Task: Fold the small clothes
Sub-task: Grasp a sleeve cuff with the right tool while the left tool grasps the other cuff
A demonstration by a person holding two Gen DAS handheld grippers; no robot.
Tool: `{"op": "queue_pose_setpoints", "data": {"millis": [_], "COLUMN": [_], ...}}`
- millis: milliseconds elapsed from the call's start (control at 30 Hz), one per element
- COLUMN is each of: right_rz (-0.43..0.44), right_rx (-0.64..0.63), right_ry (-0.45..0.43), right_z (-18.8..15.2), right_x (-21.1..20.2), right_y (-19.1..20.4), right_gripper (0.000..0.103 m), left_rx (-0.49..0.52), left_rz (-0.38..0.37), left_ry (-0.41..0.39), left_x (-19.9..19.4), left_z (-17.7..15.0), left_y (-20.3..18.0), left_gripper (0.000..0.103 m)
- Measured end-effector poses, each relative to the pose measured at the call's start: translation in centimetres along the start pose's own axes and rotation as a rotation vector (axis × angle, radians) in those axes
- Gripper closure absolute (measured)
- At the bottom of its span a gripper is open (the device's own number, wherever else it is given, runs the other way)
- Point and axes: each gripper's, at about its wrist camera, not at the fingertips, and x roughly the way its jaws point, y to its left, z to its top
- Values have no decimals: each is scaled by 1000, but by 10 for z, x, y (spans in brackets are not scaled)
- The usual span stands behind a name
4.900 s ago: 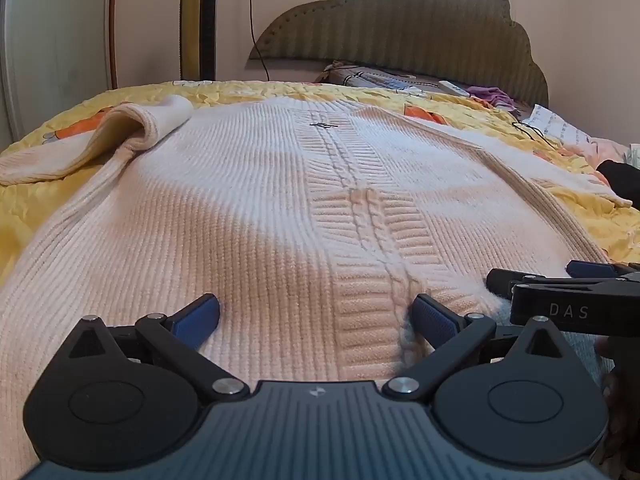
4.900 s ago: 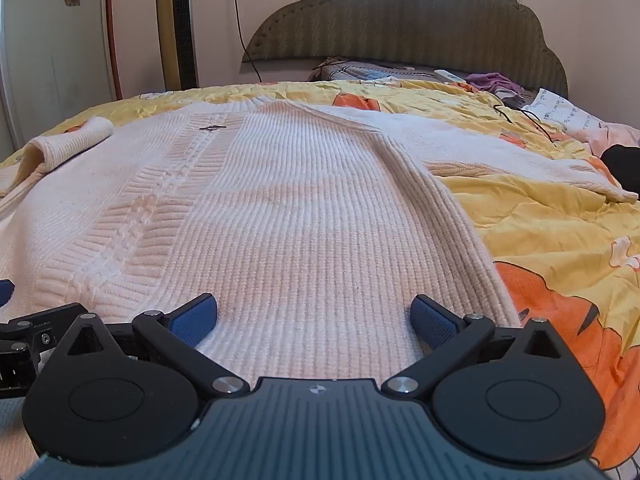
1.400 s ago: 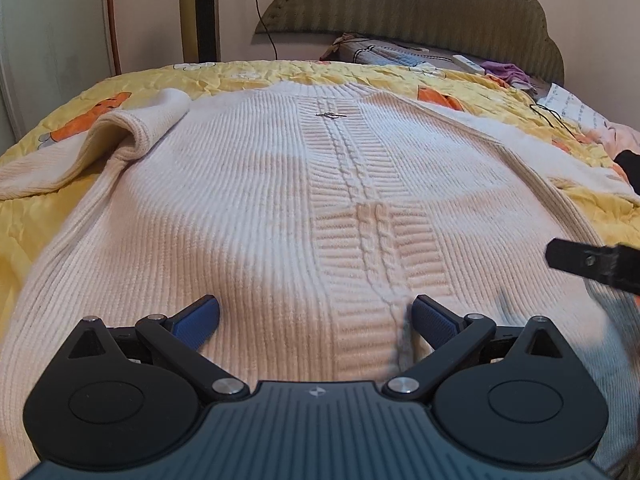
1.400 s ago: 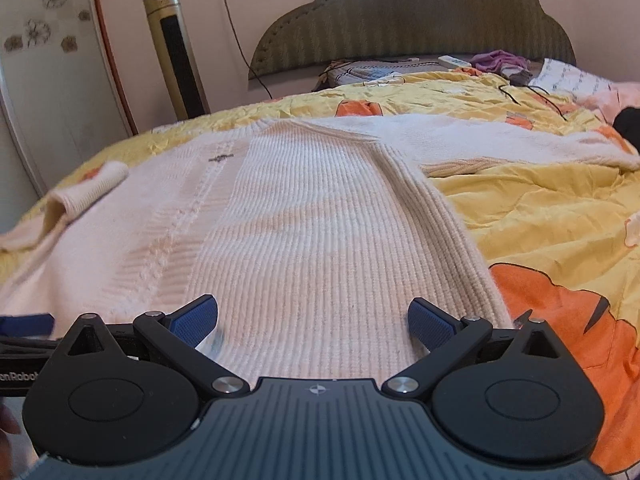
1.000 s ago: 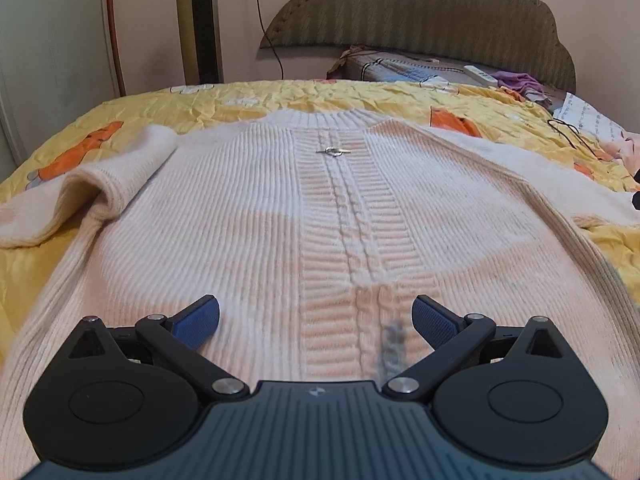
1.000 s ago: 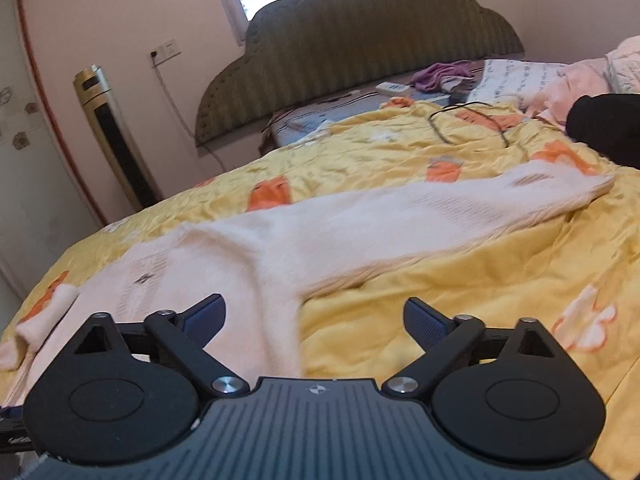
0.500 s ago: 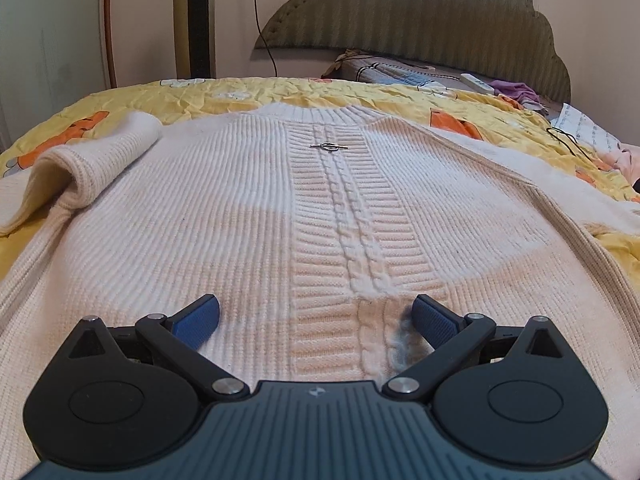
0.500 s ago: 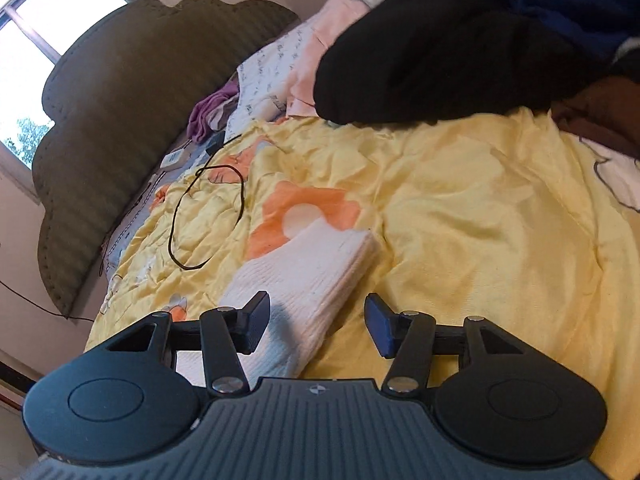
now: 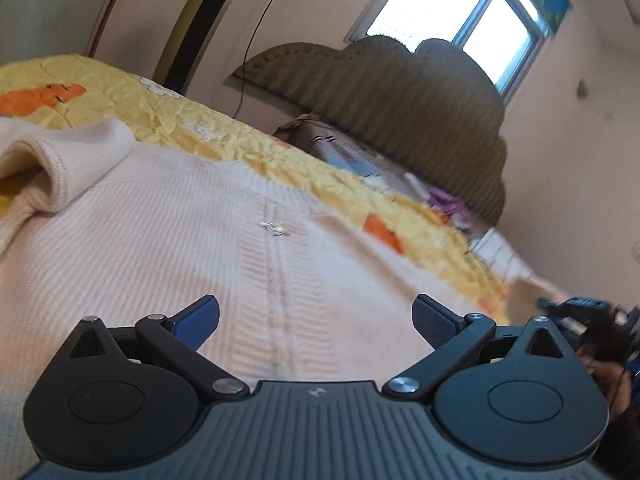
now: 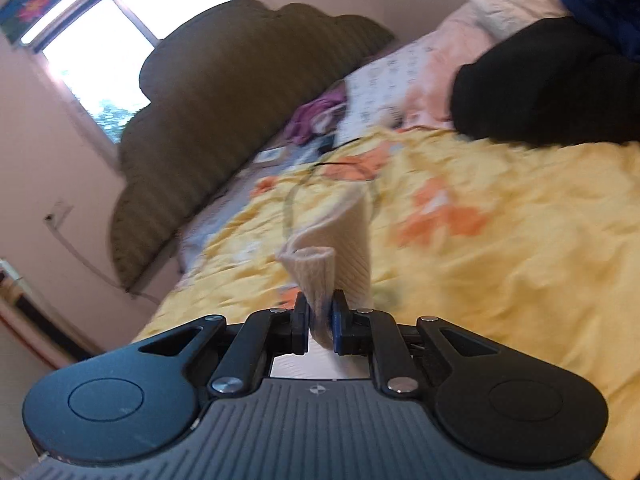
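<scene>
A cream knit sweater (image 9: pixel 168 248) lies spread flat on the yellow bedspread (image 9: pixel 132 108), its left sleeve cuff (image 9: pixel 60 160) folded back at the left. My left gripper (image 9: pixel 315 320) is open and empty, low over the sweater's middle cable band. My right gripper (image 10: pixel 320 320) is shut on the cuff of the sweater's right sleeve (image 10: pixel 336 256) and holds it lifted off the bedspread (image 10: pixel 520 260). The right gripper also shows at the right edge of the left wrist view (image 9: pixel 584 320).
A dark padded headboard (image 9: pixel 400 96) stands at the far end under a window (image 9: pixel 472 20). A tower fan (image 9: pixel 200 28) stands by the wall. A black garment (image 10: pixel 552 92), pink and floral bedding (image 10: pixel 400 76) and a black cable (image 10: pixel 344 164) lie on the bed's right side.
My right gripper has shut on the right sleeve's cuff and lifted it. My left gripper has tilted upward and stays open over the sweater.
</scene>
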Motion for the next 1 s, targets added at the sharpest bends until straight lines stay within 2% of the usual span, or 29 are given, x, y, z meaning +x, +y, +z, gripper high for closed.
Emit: {"op": "queue_pose_setpoints", "data": {"millis": [133,200,233,267,300,333,367,400,433,500,567,633,700,733,767,833,933,1000], "right_rz": [315,506,572,652,701,710,693,672,655,628,549,434,364,353,355,357,360,381], "right_rx": [-68,-75,-82,-99,-119,-129,-143,-147,-143,-107,-131,-163,-130,-79,-23,75,73,77], "right_ry": [131,254,306,385,454,481,466,426,398,377,330,272,229,225,236,274,288,289], "right_z": [-44,-78,-90,-105,-114,-120,-122,-120,-117,-108,-97,-88,-86,-86,-88,-99,-107,-110], "right_x": [9,11,13,15,17,18,17,15,12,10,10,18,29,33,38,51,59,62], "right_y": [97,147,164,184,197,202,202,197,191,169,150,133,106,92,78,56,47,46], "right_gripper": [87,87,85,76,54,44,26,24,24,24,25,24,25,25,26,26,25,26], "left_rx": [-225,-274,-296,-318,-341,-355,-343,-251,-186,-102,-90,-130,-172,-178,-162,-117,-118,-91], "left_rz": [-209,-290,-305,-310,-292,-247,-218,-232,-228,-178,-146,-126,-74,-36,14,95,93,103], "left_ry": [57,96,114,140,169,202,213,154,132,145,156,154,142,140,147,171,197,187], "left_x": [28,47,57,67,77,87,95,91,92,94,97,98,97,96,98,102,105,99], "left_z": [29,29,24,18,11,4,-4,-8,-13,-16,-12,-10,-8,-9,-9,-7,-2,4], "left_y": [9,14,17,23,30,37,41,38,34,18,12,16,18,18,16,15,15,12], "left_gripper": [0,0,0,0,0,0,2,4,4,4,4,8,20,37,61,88,97,97]}}
